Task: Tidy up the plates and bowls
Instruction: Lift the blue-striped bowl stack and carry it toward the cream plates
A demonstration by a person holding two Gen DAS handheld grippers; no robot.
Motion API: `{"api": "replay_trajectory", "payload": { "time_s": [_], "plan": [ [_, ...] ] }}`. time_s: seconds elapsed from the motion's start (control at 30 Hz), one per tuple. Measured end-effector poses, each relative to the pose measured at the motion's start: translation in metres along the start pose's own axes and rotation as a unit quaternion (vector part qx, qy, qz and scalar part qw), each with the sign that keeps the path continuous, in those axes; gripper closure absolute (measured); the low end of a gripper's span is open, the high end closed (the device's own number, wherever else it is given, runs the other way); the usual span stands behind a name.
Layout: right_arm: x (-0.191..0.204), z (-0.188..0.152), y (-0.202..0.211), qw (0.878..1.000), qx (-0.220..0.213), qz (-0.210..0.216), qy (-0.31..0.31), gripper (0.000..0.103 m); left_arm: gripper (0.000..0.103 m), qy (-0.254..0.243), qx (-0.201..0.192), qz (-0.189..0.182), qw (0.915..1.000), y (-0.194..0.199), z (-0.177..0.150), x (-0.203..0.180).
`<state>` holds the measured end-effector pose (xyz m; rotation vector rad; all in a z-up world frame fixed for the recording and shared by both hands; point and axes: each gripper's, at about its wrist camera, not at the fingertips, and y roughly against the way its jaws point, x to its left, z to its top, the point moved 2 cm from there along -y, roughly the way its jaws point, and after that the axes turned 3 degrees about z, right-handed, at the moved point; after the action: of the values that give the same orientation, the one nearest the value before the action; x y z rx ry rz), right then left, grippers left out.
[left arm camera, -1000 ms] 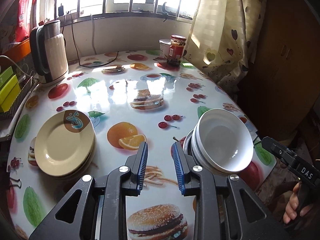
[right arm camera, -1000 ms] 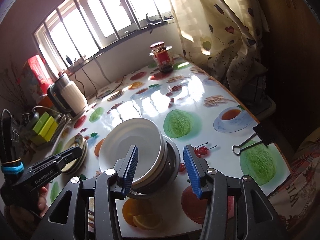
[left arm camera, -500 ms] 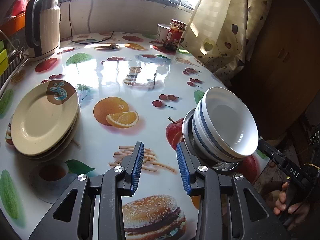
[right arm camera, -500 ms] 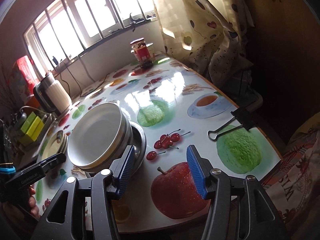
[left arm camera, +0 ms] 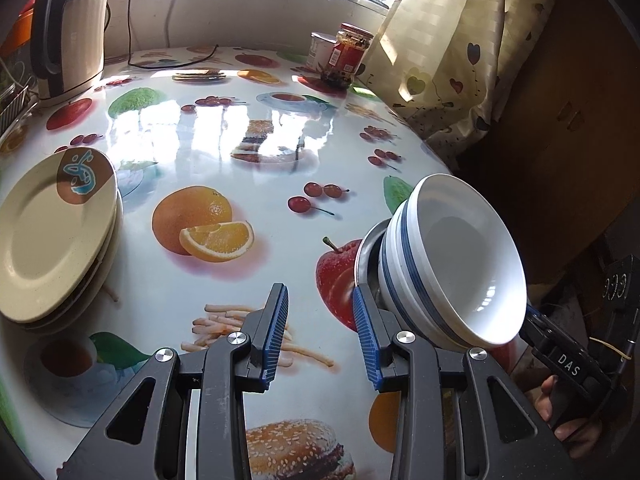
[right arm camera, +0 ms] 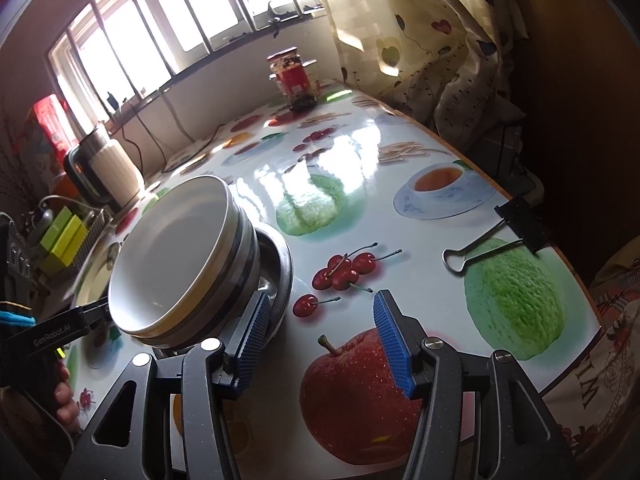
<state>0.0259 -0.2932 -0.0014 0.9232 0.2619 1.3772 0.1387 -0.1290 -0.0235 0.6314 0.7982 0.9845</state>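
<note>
Glossy round table [left arm camera: 248, 136] wearing a fruit-and-food printed cover, stacked cream plates [left arm camera: 52, 236] sitting at its left, nested white blue-banded bowls [left arm camera: 460, 264] leaning in a steel dish, kettle [left arm camera: 68, 36], red-labelled jar [left arm camera: 350, 56], black binder clip [right arm camera: 500, 236] lying near the edge

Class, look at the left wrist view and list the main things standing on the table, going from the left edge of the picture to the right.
Stack of cream plates → electric kettle → red-labelled jar → stack of white bowls with blue bands.
</note>
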Motion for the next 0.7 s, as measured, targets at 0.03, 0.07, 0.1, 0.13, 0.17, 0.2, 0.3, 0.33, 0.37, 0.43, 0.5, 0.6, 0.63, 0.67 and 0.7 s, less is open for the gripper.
{"api": "replay_trajectory", "payload": {
  "time_s": [0.03, 0.07, 0.1, 0.13, 0.17, 0.2, 0.3, 0.33, 0.37, 0.43, 0.5, 0.6, 0.63, 0.67, 0.7],
  "plan": [
    [0.000, 0.001, -0.001, 1.000, 0.000, 0.000, 0.001, 0.049, 0.068, 0.003, 0.002, -0.003, 1.0000, -0.001, 0.000, 0.000],
    [0.000, 0.002, -0.003, 1.000, 0.001, -0.002, 0.004, 0.049, 0.068, 0.006, 0.003, -0.005, 1.0000, -0.002, 0.001, -0.001],
    [0.000, 0.003, -0.005, 1.000, 0.002, -0.002, 0.005, 0.049, 0.068, 0.004, 0.000, -0.010, 0.9999, -0.001, 0.001, -0.002],
    [0.000, 0.003, -0.006, 1.000, 0.003, -0.001, 0.006, 0.049, 0.068, -0.001, -0.001, -0.012, 0.9999, -0.002, 0.002, -0.004],
    [0.000, 0.004, -0.007, 1.000, 0.003, 0.001, 0.005, 0.049, 0.068, -0.004, 0.002, -0.009, 0.9999, -0.004, 0.002, -0.006],
    [0.000, 0.004, -0.007, 1.000, 0.002, 0.003, 0.005, 0.049, 0.068, -0.004, 0.004, -0.009, 0.9999, -0.005, 0.002, -0.007],
    [-0.002, 0.005, -0.012, 1.000, 0.005, 0.005, 0.004, 0.049, 0.068, -0.002, 0.004, -0.014, 0.9999, -0.008, 0.003, -0.007],
    [-0.002, 0.005, -0.013, 1.000, 0.006, 0.008, 0.005, 0.049, 0.068, -0.002, 0.004, -0.014, 0.9999, -0.009, 0.003, -0.007],
    [-0.002, 0.005, -0.014, 1.000, 0.006, 0.008, 0.008, 0.049, 0.068, -0.001, 0.003, -0.015, 0.9999, -0.009, 0.003, -0.007],
    [-0.002, 0.005, -0.015, 1.000, 0.004, 0.012, 0.008, 0.049, 0.068, 0.002, 0.000, -0.018, 0.9998, -0.010, 0.002, -0.006],
    [-0.004, 0.005, -0.015, 1.000, 0.003, 0.017, 0.004, 0.049, 0.068, 0.005, -0.002, -0.023, 0.9997, -0.010, 0.002, -0.005],
    [-0.007, 0.004, -0.017, 1.000, 0.002, 0.029, -0.007, 0.049, 0.068, 0.018, -0.003, -0.038, 0.9991, -0.011, 0.000, -0.002],
    [-0.008, 0.003, -0.017, 0.999, 0.001, 0.033, -0.011, 0.050, 0.068, 0.025, -0.002, -0.045, 0.9987, -0.012, -0.001, 0.000],
    [-0.007, 0.002, -0.016, 0.999, -0.001, 0.038, -0.012, 0.053, 0.068, 0.032, 0.000, -0.052, 0.9981, -0.014, -0.001, 0.002],
    [-0.007, 0.001, -0.016, 0.999, -0.003, 0.043, -0.012, 0.054, 0.068, 0.038, 0.001, -0.057, 0.9976, -0.014, -0.001, 0.003]
  ]
}}
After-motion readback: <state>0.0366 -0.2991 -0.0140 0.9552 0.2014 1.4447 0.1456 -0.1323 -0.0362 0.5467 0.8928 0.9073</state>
